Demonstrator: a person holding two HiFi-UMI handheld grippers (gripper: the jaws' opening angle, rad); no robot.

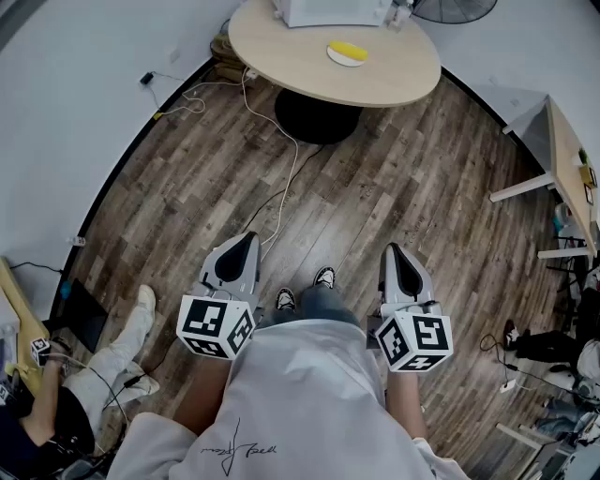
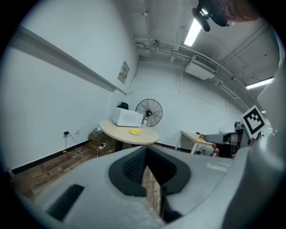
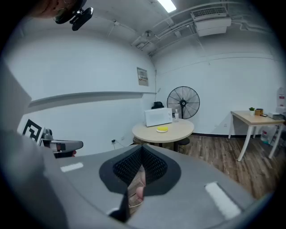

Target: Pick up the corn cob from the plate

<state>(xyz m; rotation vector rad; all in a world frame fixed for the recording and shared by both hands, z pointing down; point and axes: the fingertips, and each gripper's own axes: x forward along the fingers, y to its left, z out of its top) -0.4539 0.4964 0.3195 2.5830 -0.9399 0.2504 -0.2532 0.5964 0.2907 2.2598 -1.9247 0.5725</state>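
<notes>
A yellow corn cob [image 1: 349,50] lies on a small white plate [image 1: 334,57] on the round wooden table [image 1: 281,52] at the far end of the room. The corn cob [image 2: 135,131] shows small and distant in the left gripper view, and the corn cob [image 3: 162,129] likewise in the right gripper view. My left gripper [image 1: 246,241] and right gripper [image 1: 394,251] are held at waist height over the wood floor, well short of the table. Both point toward it, and both are shut with nothing between the jaws.
A white microwave [image 1: 328,11] stands on the table behind the plate, with a fan [image 3: 183,103] beyond it. Cables [image 1: 281,159] trail across the floor from the table's base. A desk [image 1: 567,159] stands at the right. A seated person's legs [image 1: 112,361] are at my lower left.
</notes>
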